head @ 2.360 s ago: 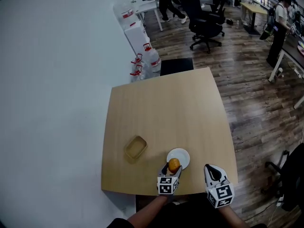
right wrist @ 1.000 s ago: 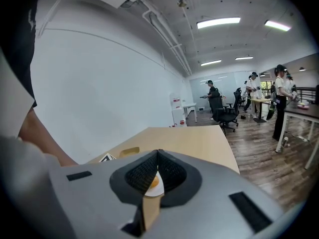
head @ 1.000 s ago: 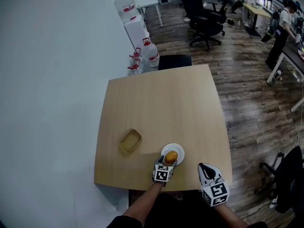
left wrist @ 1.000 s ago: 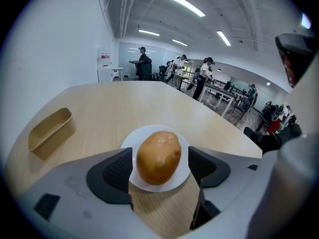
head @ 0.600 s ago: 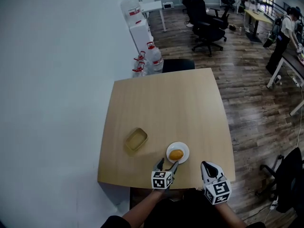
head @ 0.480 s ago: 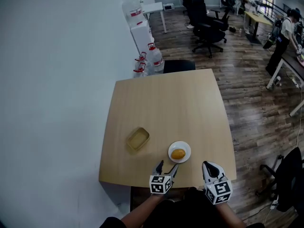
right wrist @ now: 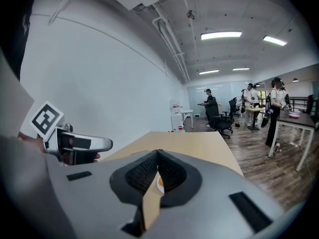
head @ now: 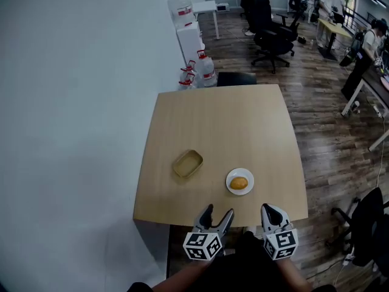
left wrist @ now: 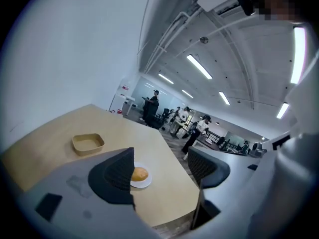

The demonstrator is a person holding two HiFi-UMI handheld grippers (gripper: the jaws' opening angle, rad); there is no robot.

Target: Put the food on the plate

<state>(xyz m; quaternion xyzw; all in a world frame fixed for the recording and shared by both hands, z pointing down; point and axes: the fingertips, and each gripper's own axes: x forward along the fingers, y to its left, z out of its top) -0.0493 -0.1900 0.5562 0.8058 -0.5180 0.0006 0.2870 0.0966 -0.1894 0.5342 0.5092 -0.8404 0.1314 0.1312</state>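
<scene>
An orange bun [head: 239, 183] lies on a small white plate [head: 231, 176] near the front edge of the wooden table [head: 225, 126]. My left gripper [head: 218, 212] hovers open at the table's front edge, short of the plate, with nothing between its fingers. In the left gripper view the bun [left wrist: 139, 173] and plate [left wrist: 144, 183] show just past the left finger [left wrist: 117, 172], and the left gripper [left wrist: 162, 162] is wide open. My right gripper [head: 270, 210] is shut and empty beside it, its jaws pressed together in the right gripper view [right wrist: 158, 156].
A shallow tan container [head: 188, 163] sits on the table to the left of the plate. A white wall runs along the left. Office chairs [head: 273, 38], water jugs [head: 197, 72] and people stand beyond the table's far edge.
The left gripper carried the bun over the plate, opened and left it there, then drew back to the table's front edge. The right gripper stayed shut.
</scene>
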